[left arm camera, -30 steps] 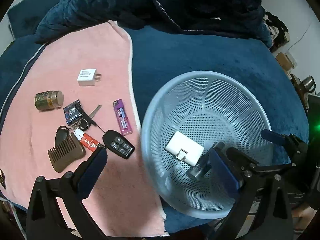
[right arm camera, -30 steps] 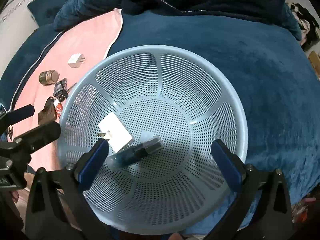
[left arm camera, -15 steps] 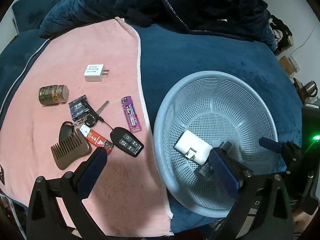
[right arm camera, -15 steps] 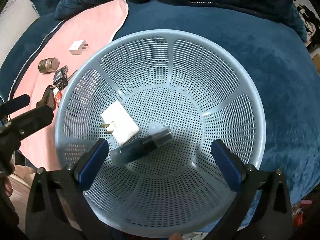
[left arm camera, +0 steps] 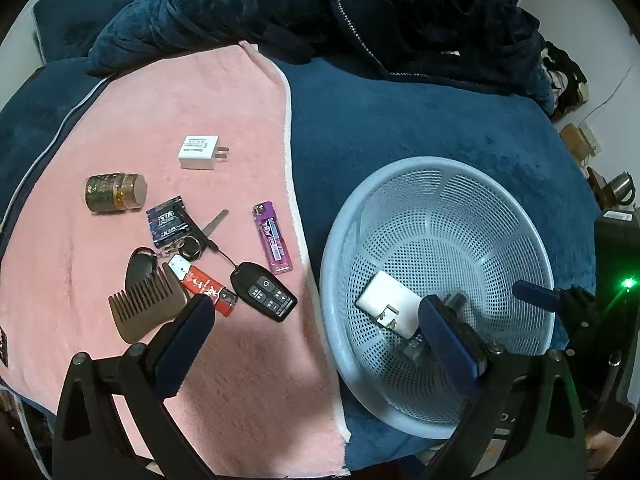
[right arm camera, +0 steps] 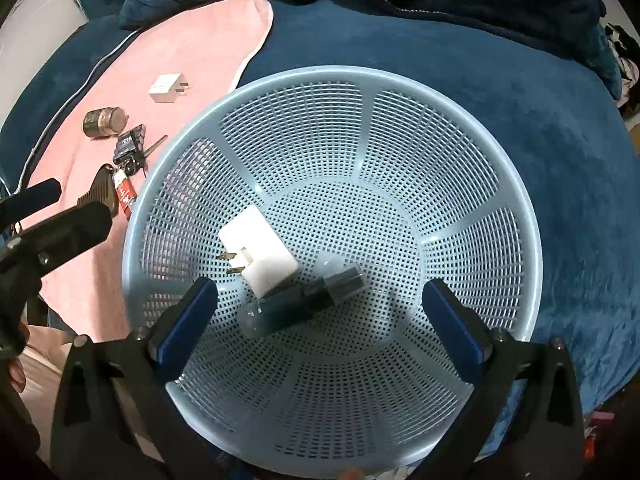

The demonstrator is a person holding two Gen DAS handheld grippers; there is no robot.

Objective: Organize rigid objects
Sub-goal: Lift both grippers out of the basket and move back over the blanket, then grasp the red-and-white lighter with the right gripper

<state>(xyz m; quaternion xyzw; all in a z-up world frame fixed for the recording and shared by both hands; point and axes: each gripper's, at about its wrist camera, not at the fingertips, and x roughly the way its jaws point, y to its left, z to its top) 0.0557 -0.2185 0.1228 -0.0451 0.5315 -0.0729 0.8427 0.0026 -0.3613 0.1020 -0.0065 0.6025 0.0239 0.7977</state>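
Resting on a dark blue blanket (left arm camera: 400, 128), a pale blue perforated basket (right arm camera: 440, 160) holds two items: a white plug adapter (right arm camera: 260, 256) with prongs pointing left, and a dark cylindrical bottle (right arm camera: 300, 304) lying on its side, touching the adapter's near edge. Right gripper (right arm camera: 320, 320) hangs above the basket's near half, jaws spread wide and empty. Left gripper (left arm camera: 312, 344) hangs over the seam between a pink towel (left arm camera: 160, 120) and the basket's left rim, jaws likewise spread and holding nothing. On the towel, left of the basket: a small white charger (left arm camera: 199, 152) at the far side; a brown-capped jar (left arm camera: 115, 193) on its side, further left; a dark foil packet (left arm camera: 168, 226); a purple lighter (left arm camera: 273, 239) nearest the towel's right edge; a black car key fob (left arm camera: 264, 292) tied by a cord to a ring of keys (left arm camera: 192, 246); a red lighter (left arm camera: 204, 286); a brown wooden comb (left arm camera: 146, 306) at the near left. Dark quilted bedding (left arm camera: 360, 12) is heaped along the far side.
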